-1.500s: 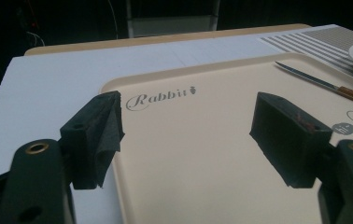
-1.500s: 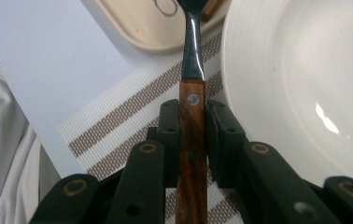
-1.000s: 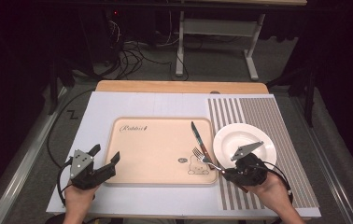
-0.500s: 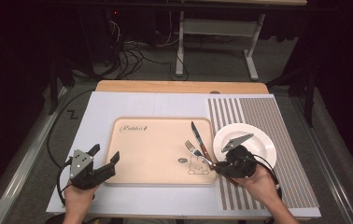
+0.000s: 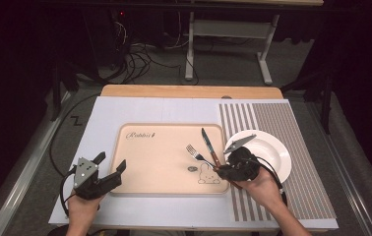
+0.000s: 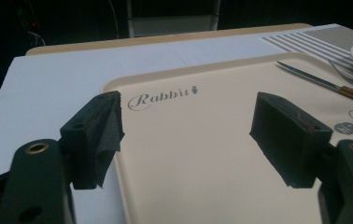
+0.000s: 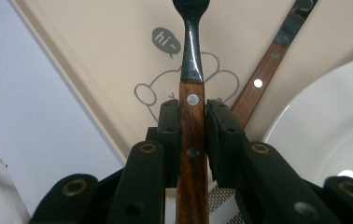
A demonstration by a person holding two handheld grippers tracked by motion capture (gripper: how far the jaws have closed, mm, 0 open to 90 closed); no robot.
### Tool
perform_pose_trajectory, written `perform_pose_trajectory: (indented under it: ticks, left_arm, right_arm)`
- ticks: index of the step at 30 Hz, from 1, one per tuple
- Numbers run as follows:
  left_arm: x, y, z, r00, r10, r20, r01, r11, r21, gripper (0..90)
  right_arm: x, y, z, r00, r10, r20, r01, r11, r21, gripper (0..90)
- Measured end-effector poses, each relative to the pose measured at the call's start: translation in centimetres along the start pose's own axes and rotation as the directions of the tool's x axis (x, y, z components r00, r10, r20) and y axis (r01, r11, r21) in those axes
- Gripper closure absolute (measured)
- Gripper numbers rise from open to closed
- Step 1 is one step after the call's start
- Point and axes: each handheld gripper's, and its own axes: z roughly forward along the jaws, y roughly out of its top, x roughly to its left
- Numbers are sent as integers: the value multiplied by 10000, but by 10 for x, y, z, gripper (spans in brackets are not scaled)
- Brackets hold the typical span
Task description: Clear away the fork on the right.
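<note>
Fork [image 7: 192, 100] clamped by its wooden handle in the right hand-held gripper [image 7: 192, 122], above the tray [image 7: 95, 56].

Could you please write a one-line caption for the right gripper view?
Right gripper clamps the wooden-handled fork above the beige tray, knife alongside.

Wood-handled fork [image 7: 192, 116] with glossy metal neck, matt beige tray [image 5: 159, 162], glossy white plate [image 5: 272, 152]

Wooden-handled fork [image 7: 192, 116] (gripper-clamped [image 7: 193, 122]) above tray [image 7: 95, 70]
</note>
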Motion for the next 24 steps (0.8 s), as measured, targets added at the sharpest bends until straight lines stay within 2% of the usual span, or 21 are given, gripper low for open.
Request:
perform_pose_trajectory:
  ticks: [14, 24]
  left_arm:
    - [4, 0, 1, 10000, -81, -52, 81, 10000, 15, 255]
    - [6, 0, 1, 9999, -87, -84, 88, 10000, 26, 255]
  right_arm:
    - [1, 22, 14, 9994, 334, 50, -335, 9994, 112, 788]
    - [-4, 33, 23, 9981, 564, 255, -570, 9981, 218, 788]
